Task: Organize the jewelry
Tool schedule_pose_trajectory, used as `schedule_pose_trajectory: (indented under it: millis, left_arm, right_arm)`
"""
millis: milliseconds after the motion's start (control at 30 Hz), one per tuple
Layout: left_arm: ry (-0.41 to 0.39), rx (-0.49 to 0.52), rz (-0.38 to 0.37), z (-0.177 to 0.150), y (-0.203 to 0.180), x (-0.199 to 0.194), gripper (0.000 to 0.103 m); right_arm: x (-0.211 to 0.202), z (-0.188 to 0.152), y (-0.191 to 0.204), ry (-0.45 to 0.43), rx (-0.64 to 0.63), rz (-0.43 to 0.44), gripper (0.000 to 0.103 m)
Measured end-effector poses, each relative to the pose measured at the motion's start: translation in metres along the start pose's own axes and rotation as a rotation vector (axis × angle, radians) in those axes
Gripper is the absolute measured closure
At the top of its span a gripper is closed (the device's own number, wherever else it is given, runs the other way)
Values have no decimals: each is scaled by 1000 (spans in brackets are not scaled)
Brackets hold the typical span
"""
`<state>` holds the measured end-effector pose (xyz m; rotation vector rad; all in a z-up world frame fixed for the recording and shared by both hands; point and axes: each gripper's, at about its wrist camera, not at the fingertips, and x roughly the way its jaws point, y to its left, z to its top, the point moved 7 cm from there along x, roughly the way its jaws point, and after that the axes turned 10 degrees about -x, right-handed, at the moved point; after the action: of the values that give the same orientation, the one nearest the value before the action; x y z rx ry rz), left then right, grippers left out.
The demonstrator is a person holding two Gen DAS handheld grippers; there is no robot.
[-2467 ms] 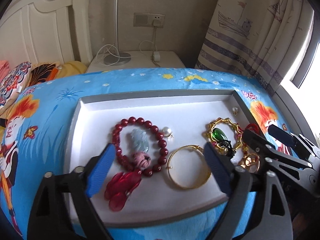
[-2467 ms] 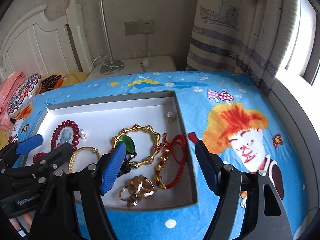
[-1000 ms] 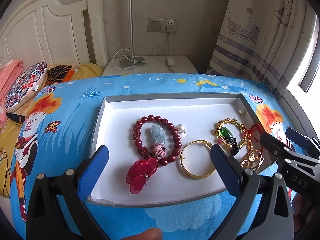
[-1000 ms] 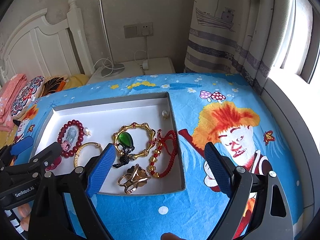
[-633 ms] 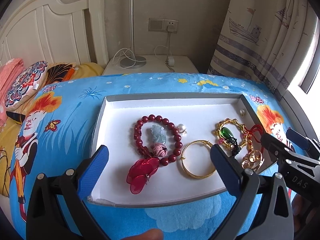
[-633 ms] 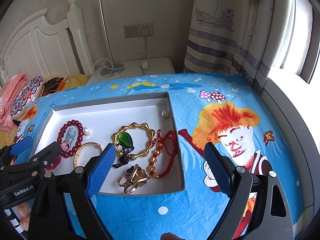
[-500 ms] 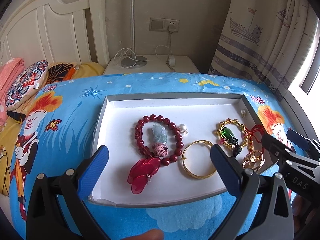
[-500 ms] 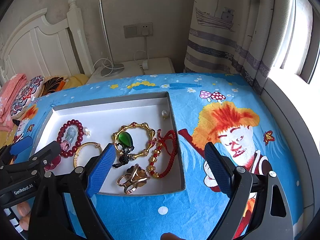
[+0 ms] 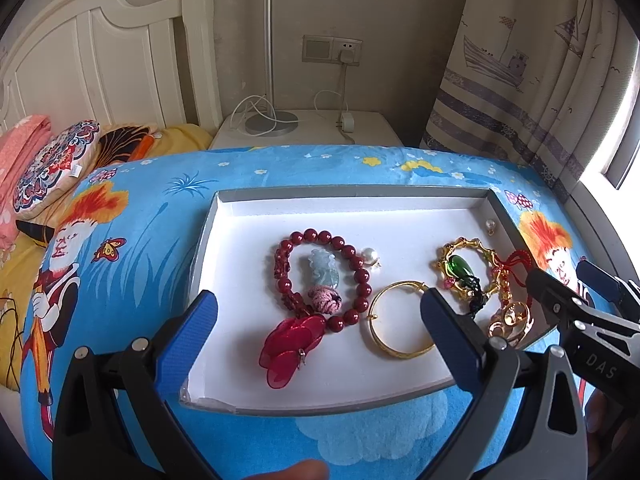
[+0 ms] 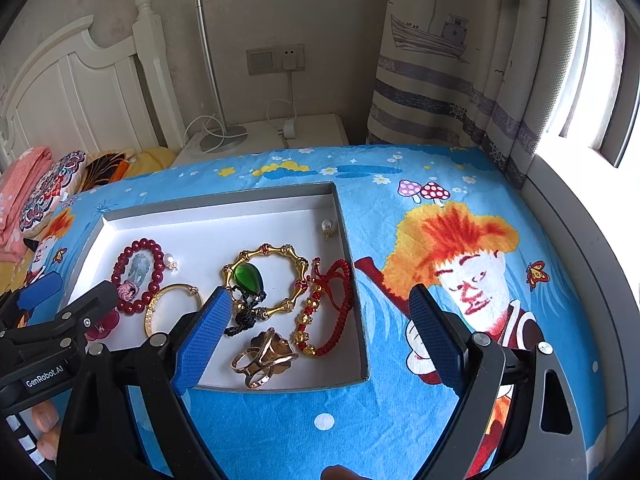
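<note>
A grey-rimmed white tray [image 9: 304, 408] [image 10: 352, 240] lies on a blue cartoon bedspread. In it are a dark red bead bracelet [image 9: 356, 272] [image 10: 154, 276] with a pale jade charm, a red flower clip [image 9: 290, 344], a plain gold bangle [image 9: 400, 346] [image 10: 154, 308], a gold link bracelet with a green stone [image 9: 460, 268] [image 10: 248, 276], a red cord bracelet [image 10: 336, 308], gold rings [image 10: 262, 356] and two pearl earrings [image 9: 370, 256] [image 10: 327, 225]. My left gripper [image 9: 318, 338] hangs open above the tray's near edge. My right gripper [image 10: 318, 334] is open over the tray's right corner.
A white nightstand [image 9: 304, 128] with a lamp base and charger cable stands behind the bed. A white headboard [image 9: 100, 68] and patterned cushions [image 9: 52, 160] are at the left. A striped curtain [image 10: 460, 64] and bright window sill lie at the right.
Both grippers have pulled back and risen since 2.5 s ago, so more of the tray shows. Over the last second the views barely shift. The jewelry has not moved.
</note>
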<state>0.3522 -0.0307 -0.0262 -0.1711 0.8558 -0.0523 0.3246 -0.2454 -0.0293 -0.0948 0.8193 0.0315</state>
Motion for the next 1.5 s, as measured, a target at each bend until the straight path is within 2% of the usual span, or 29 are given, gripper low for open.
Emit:
schedule_pose_trajectory:
  millis: [1133, 1267, 1500]
  left_arm:
    - [0, -2, 4, 0, 1, 1, 5]
    - [-20, -4, -22, -2, -1, -4, 5]
    - [-7, -2, -26, -1, -2, -2, 5]
  right_arm:
    - [0, 0, 1, 1, -2, 0, 19]
    - [0, 0, 1, 1, -1, 0, 19]
    - [0, 0, 1, 0, -1, 1, 19]
